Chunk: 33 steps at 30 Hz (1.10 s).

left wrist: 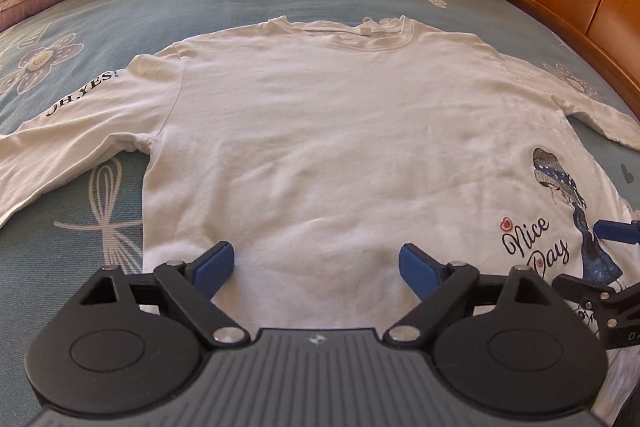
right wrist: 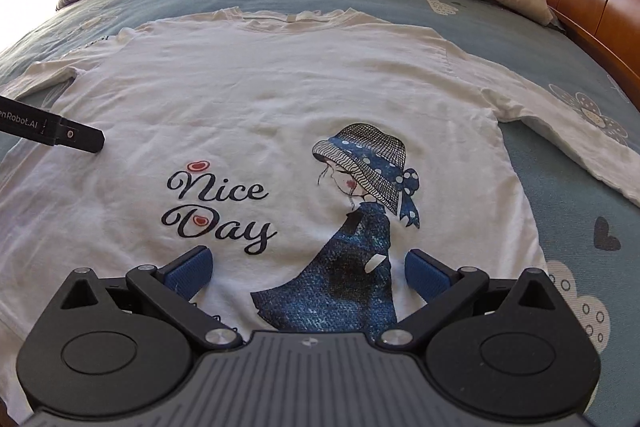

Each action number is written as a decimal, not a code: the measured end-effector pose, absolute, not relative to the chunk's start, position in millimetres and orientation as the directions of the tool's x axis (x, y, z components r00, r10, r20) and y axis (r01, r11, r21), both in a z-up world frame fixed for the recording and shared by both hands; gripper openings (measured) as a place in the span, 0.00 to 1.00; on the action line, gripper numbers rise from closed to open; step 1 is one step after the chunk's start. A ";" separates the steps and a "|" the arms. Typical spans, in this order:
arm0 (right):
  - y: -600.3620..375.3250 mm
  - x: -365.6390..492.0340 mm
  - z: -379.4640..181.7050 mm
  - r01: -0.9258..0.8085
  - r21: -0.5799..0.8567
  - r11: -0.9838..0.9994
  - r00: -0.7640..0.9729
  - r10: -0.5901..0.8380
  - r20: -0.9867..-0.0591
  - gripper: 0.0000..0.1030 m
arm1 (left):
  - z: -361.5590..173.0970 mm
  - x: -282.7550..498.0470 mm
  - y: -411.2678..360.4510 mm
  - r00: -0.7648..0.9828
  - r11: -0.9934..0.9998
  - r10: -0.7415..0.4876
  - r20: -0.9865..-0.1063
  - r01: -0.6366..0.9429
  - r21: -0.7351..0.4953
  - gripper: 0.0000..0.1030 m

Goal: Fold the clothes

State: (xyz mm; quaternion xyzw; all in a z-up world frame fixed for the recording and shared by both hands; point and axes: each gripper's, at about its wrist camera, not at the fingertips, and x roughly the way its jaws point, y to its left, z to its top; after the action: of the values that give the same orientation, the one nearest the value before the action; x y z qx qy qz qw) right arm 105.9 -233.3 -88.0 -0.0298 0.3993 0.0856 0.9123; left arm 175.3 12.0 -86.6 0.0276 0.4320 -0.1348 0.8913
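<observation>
Fingers (left wrist: pixel 212 269) (right wrist: pixel 188 273) on both grippers wide open, empty, above white shirt (right wrist: pixel 280 99).

Left gripper (left wrist: pixel 316 269) fingers spread wide, right gripper (right wrist: pixel 308 273) likewise, both angled downward

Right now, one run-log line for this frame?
stage: pre-grasp | shirt: flat on bed, unfolded, print up | left claw: open over hem | right claw: open over print
</observation>
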 end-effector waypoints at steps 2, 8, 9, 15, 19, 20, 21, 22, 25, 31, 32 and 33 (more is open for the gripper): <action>-236.5 101.8 -91.3 -0.172 0.035 0.984 0.685 0.145 -0.714 1.00 | -90.8 170.6 7.1 0.600 0.953 -0.215 -0.770 0.301 -0.031 0.99; -237.1 100.0 -90.5 -0.191 0.027 0.981 0.695 0.154 -0.702 1.00 | -90.0 170.0 3.3 0.600 0.956 -0.193 -0.777 0.292 -0.013 0.99; -240.0 100.2 -88.9 -0.206 0.031 0.978 0.688 0.167 -0.707 1.00 | -88.7 167.7 5.0 0.599 0.960 -0.190 -0.778 0.280 -0.019 0.99; -281.4 78.9 -81.5 -0.079 0.086 0.993 0.675 0.116 -0.729 1.00 | -86.2 138.2 17.1 0.601 0.978 -0.140 -0.787 0.210 -0.013 0.99; -303.6 58.4 -83.6 -0.046 0.112 0.993 0.680 0.113 -0.724 1.00 | -84.0 114.1 21.5 0.617 0.988 -0.086 -0.783 0.152 0.012 0.99; -303.8 55.5 -83.3 -0.044 0.105 0.993 0.679 0.107 -0.727 1.00 | -79.6 108.4 19.0 0.630 0.987 -0.094 -0.771 0.157 0.008 0.99; -302.4 54.1 -82.3 -0.038 0.098 0.994 0.676 0.098 -0.730 1.00 | -75.2 102.7 16.5 0.642 0.987 -0.103 -0.760 0.163 0.004 0.99; -300.3 53.4 -81.2 -0.029 0.092 0.995 0.674 0.088 -0.734 1.00 | -71.1 97.7 13.1 0.653 0.985 -0.118 -0.748 0.172 -0.006 0.99; -286.8 58.1 -74.1 -0.036 0.114 0.993 0.667 0.108 -0.737 1.00 | -64.7 89.3 -3.7 0.673 0.974 -0.186 -0.716 0.221 -0.045 0.99; -247.7 58.4 -87.0 -0.139 -0.005 0.990 0.695 0.094 -0.713 1.00 | -97.9 80.0 -27.1 0.656 0.978 -0.148 -0.740 0.210 -0.010 1.00; -248.7 55.5 -88.6 -0.131 0.000 0.991 0.707 0.093 -0.701 1.00 | -99.9 74.6 -26.4 0.681 0.979 -0.150 -0.716 0.205 -0.010 1.00; -250.9 54.6 -89.2 -0.127 0.012 0.992 0.710 0.099 -0.697 1.00 | -101.1 70.7 -25.4 0.699 0.979 -0.153 -0.699 0.202 -0.012 1.00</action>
State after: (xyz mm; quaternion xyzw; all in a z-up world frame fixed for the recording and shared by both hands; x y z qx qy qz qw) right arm 54.6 -250.9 -89.2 -0.0183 0.3758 0.0611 0.9245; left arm 70.7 -25.4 -101.1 0.0325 0.3761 -0.0962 0.9210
